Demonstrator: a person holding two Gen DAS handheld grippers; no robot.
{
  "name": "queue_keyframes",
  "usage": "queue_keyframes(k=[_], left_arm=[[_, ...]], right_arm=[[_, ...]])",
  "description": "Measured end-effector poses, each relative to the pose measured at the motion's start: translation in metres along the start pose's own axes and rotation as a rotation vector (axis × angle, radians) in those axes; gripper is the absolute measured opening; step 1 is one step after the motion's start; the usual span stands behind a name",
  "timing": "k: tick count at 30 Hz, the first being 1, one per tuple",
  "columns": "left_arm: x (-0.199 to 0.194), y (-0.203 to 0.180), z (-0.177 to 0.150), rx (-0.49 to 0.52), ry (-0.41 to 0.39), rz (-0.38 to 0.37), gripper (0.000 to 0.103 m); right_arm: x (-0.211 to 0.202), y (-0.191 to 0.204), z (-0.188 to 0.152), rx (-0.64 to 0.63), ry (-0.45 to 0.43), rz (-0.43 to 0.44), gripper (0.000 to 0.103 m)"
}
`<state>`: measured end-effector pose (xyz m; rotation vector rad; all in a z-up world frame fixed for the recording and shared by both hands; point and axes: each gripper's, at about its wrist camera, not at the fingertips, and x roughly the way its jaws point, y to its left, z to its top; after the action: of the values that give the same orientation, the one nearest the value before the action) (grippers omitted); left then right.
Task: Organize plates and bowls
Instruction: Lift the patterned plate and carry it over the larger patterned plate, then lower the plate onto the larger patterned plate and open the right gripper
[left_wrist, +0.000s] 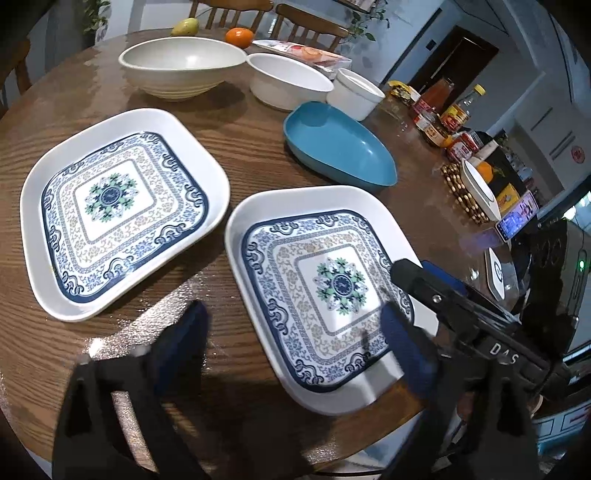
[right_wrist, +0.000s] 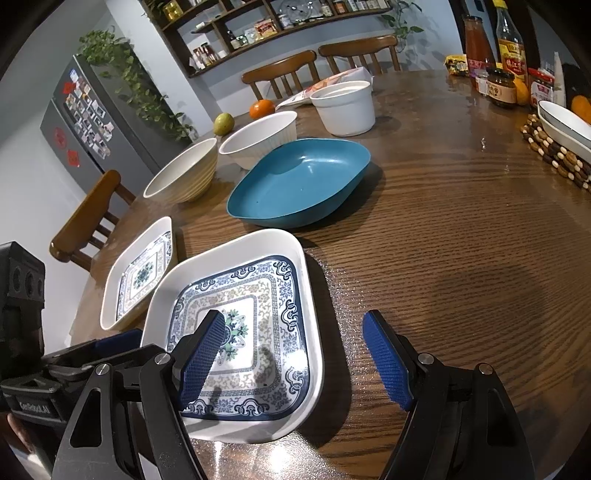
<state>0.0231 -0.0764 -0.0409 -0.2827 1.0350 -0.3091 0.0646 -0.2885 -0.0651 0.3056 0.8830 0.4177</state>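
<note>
Two patterned square plates on the table (right_wrist: 461, 258); both grippers spread, holding nothing. Right gripper (right_wrist: 295, 362) straddles the near plate's (right_wrist: 236, 254) right rim; left gripper (left_wrist: 295, 343) spans its left rim. Judged stiff, glazed, slippery, breakable: pinch the raised rim. Left of it, second plate (left_wrist: 122, 122). Beyond it, blue dish (right_wrist: 299, 177), then three white bowls (left_wrist: 181, 66). Only right view shows the fridge (right_wrist: 92, 122).

left tool (left_wrist: 295, 343) open, right tool (right_wrist: 295, 358) open
</note>
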Motion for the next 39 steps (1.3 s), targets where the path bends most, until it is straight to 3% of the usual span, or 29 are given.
queue_keyframes(k=[1, 10, 18, 30, 39], left_arm=[[0.001, -0.001, 0.000, 0.007, 0.002, -0.005, 0.076], [0.006, -0.007, 0.002, 0.033, 0.018, -0.059, 0.075], [0.004, -0.009, 0.003, 0.036, 0.020, -0.057, 0.075], [-0.016, -0.016, 0.007, 0.080, -0.070, -0.047, 0.075], [-0.034, -0.010, 0.011, 0.057, -0.131, -0.046, 0.075]], right_arm=[[0.000, 0.000, 0.000, -0.001, 0.002, 0.007, 0.079], [0.005, 0.010, -0.003, -0.037, 0.012, 0.037, 0.064], [0.006, 0.013, -0.002, -0.019, 0.018, 0.032, 0.064], [-0.009, 0.022, 0.004, -0.024, -0.021, 0.046, 0.064], [-0.019, 0.040, 0.017, -0.080, -0.058, 0.058, 0.064]])
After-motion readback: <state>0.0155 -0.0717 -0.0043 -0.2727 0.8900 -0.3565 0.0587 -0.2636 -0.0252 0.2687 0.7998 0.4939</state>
